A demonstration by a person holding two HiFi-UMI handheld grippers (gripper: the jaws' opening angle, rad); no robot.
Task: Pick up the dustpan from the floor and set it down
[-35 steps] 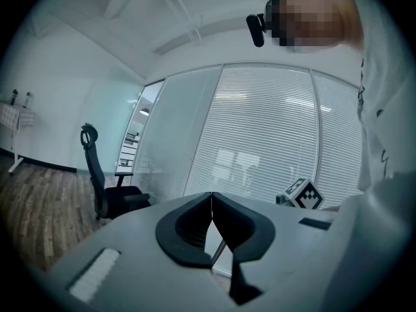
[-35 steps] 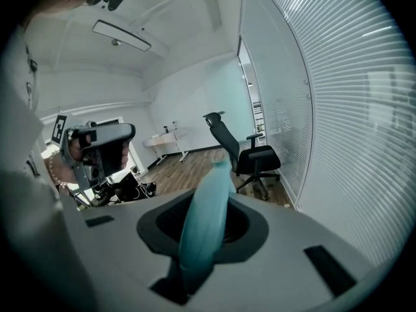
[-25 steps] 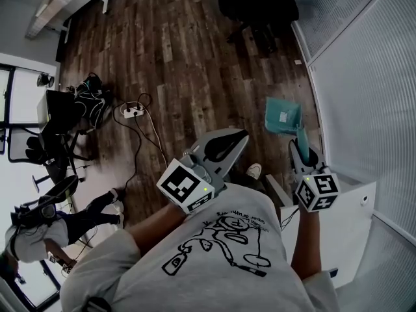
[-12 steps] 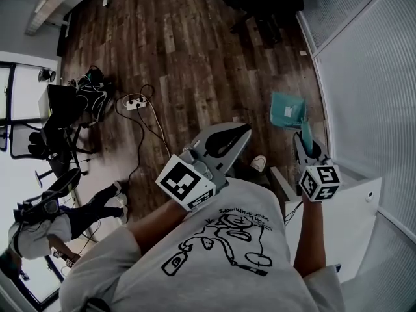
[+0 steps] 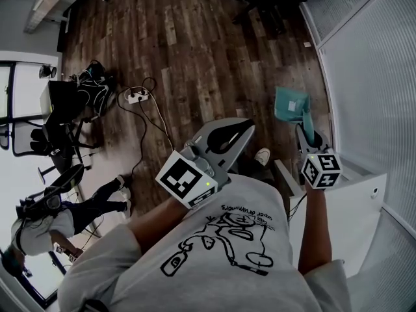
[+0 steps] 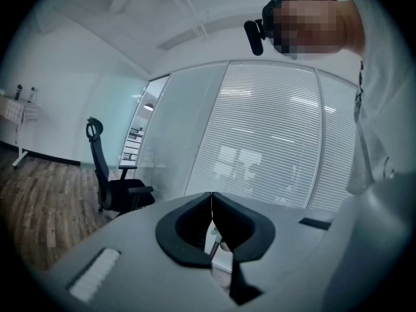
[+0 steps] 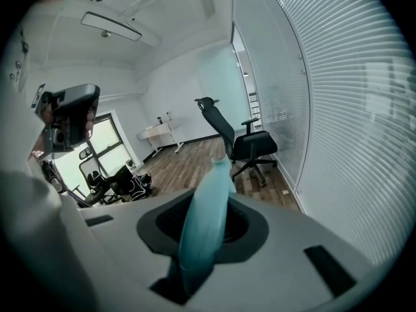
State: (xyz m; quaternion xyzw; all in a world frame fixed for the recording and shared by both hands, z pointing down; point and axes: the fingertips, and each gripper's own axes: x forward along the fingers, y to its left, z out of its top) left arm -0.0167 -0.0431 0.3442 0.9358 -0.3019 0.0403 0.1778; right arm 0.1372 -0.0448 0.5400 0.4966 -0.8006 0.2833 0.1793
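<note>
Pinching the dustpan [image 5: 290, 104] by its handle, right gripper [image 5: 305, 134] points forward and down on an outstretched arm. The teal pan is held clear of the floor [image 5: 195, 57], near the glass wall [image 5: 367, 77]. Left gripper [image 5: 242, 129] is pressed together and empty, nearly level before the chest.

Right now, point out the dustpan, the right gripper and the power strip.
dustpan [image 5: 290, 104]: head view, middle of its teal pan.
right gripper [image 5: 305, 134]: head view, between its fingertips.
power strip [image 5: 135, 97]: head view, its white body.
</note>
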